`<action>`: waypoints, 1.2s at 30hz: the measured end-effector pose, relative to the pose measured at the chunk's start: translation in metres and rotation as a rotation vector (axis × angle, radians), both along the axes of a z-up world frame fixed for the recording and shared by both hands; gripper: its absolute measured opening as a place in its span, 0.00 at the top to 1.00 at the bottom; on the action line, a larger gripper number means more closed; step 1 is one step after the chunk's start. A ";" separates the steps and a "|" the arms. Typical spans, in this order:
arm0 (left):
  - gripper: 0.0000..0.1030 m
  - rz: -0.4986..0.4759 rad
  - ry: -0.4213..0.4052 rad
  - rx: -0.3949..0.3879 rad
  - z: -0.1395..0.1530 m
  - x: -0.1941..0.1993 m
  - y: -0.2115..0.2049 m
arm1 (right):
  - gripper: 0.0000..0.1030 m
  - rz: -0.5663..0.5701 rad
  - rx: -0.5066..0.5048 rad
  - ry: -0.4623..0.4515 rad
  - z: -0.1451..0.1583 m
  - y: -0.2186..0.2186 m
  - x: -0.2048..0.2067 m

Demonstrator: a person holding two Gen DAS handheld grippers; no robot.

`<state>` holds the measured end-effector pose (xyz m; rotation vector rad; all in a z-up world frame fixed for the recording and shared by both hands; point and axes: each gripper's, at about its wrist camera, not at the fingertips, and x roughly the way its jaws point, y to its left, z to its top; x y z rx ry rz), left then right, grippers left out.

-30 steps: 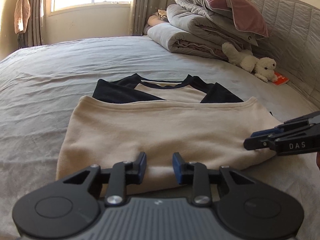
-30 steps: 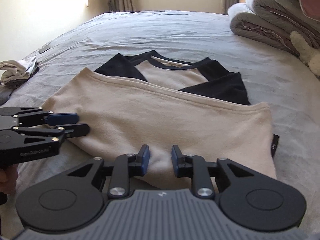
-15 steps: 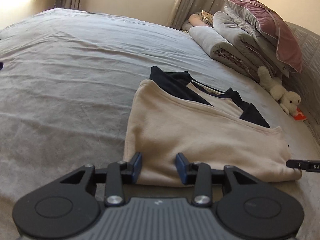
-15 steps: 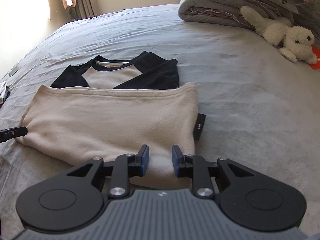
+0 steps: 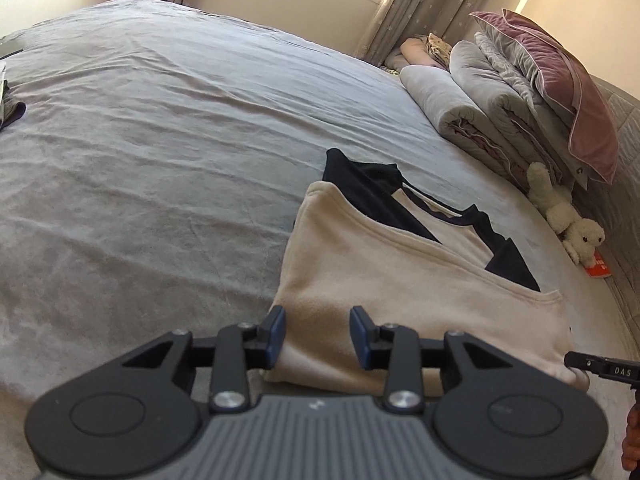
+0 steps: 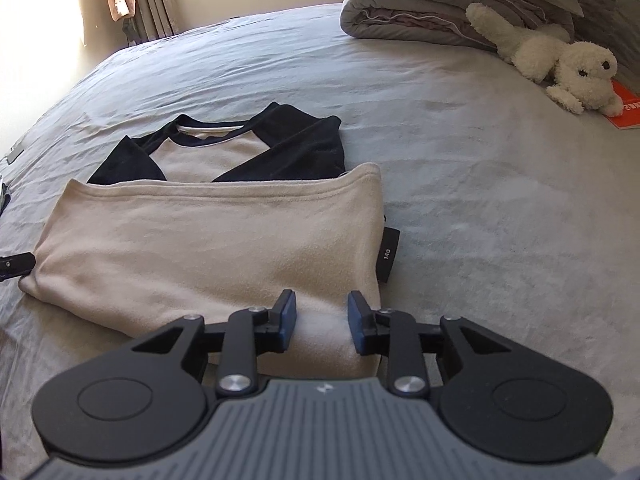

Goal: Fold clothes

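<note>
A beige shirt with dark navy sleeves lies on the grey bed, its lower half folded up toward the collar. My left gripper hovers at the shirt's near left corner, jaws apart, with cloth showing in the gap and no pad pressing on it. My right gripper is over the near right corner of the shirt. Its jaws are opening and only loose cloth lies below them. The right gripper's tip shows at the shirt's right end. The left gripper's tip shows at its left end.
Rolled grey quilts and a pink pillow are stacked at the headboard. A white plush toy lies by an orange booklet. Other clothing sits at the far left edge. Grey sheet spreads left of the shirt.
Both grippers moved apart along the shirt's near edge, the left to the left corner and the right to the right corner. Each pair of jaws stands a little wider.
</note>
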<state>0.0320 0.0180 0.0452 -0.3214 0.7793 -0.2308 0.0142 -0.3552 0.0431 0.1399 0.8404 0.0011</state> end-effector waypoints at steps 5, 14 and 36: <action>0.58 0.025 -0.025 -0.015 0.012 0.013 0.010 | 0.65 -0.033 0.019 -0.024 0.008 -0.008 0.007; 0.48 -0.131 -0.055 0.058 0.027 0.081 0.005 | 0.57 0.033 0.063 -0.080 0.024 -0.029 0.048; 0.91 -0.332 0.042 -0.007 -0.020 0.253 -0.043 | 0.94 0.118 0.211 0.002 -0.028 -0.071 0.209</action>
